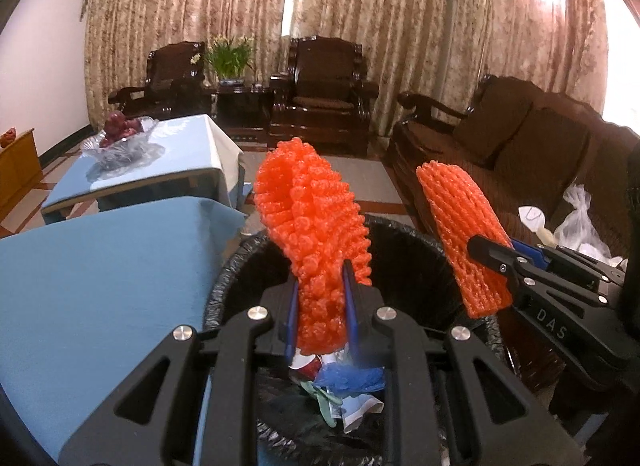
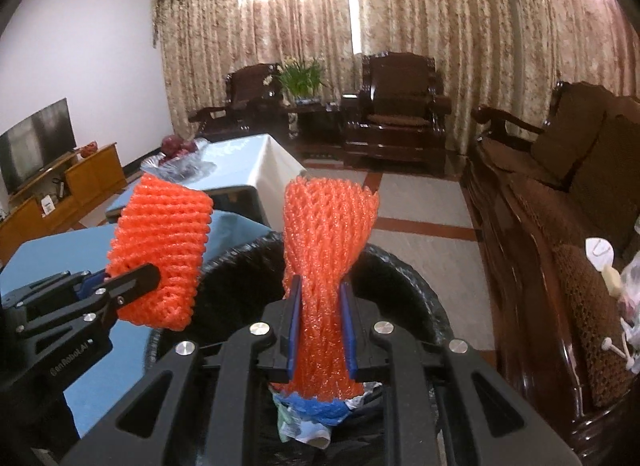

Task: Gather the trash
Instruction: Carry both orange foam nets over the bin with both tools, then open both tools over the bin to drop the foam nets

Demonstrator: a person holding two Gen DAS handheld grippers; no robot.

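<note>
My left gripper point(image 1: 320, 298) is shut on an orange foam fruit net point(image 1: 308, 209) and holds it upright over a black-lined trash bin point(image 1: 228, 278). My right gripper point(image 2: 320, 322) is shut on a second orange foam net point(image 2: 324, 234), also above the bin point(image 2: 404, 266). Each gripper shows in the other's view: the right one point(image 1: 496, 262) with its net point(image 1: 464, 242) at the right, the left one point(image 2: 132, 282) with its net point(image 2: 160, 242) at the left. Blue and white trash point(image 1: 344, 382) lies inside the bin.
A blue-covered table point(image 1: 100, 274) stands left of the bin, and a second one carries a glass fruit bowl point(image 1: 124, 141). A dark sofa point(image 1: 540, 153) with plastic bags point(image 1: 576, 217) is on the right. Armchairs point(image 1: 324, 89) and curtains stand at the back.
</note>
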